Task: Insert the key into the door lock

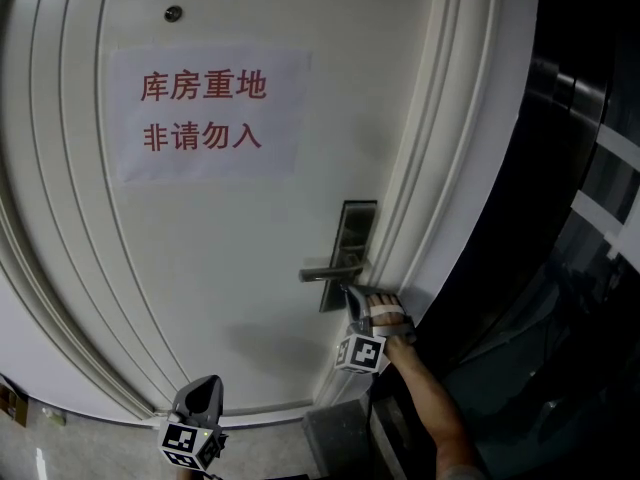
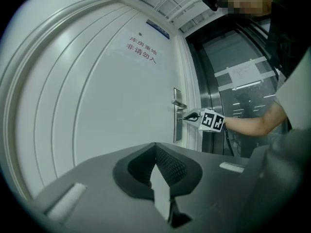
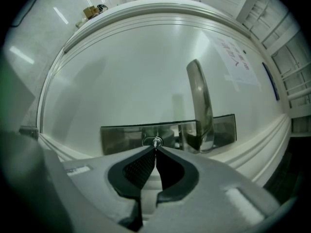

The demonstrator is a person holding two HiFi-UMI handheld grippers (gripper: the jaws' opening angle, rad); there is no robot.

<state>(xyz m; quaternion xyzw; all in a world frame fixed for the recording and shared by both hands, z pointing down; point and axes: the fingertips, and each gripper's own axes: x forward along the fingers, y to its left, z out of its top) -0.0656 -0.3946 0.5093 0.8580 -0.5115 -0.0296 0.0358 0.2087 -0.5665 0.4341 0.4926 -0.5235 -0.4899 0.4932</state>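
Note:
A white door (image 1: 230, 248) carries a dark metal lock plate (image 1: 350, 230) with a lever handle (image 1: 330, 272). My right gripper (image 1: 352, 293) is held level against the plate just below the handle. In the right gripper view its jaws (image 3: 155, 149) are closed on a small metal key (image 3: 156, 142), whose tip sits at the round keyhole in the plate (image 3: 121, 135), beside the handle (image 3: 199, 106). My left gripper (image 1: 205, 388) hangs low at the left, away from the door, with its jaws (image 2: 155, 147) shut and nothing between them. From there the right gripper (image 2: 187, 116) shows at the lock.
A paper sign (image 1: 205, 113) with red characters is taped on the door, below a peephole (image 1: 173, 13). The moulded door frame (image 1: 430, 198) runs close to the right of the lock. Dark glass panels (image 1: 580, 218) stand beyond it. The person's forearm (image 1: 430, 398) reaches up from below.

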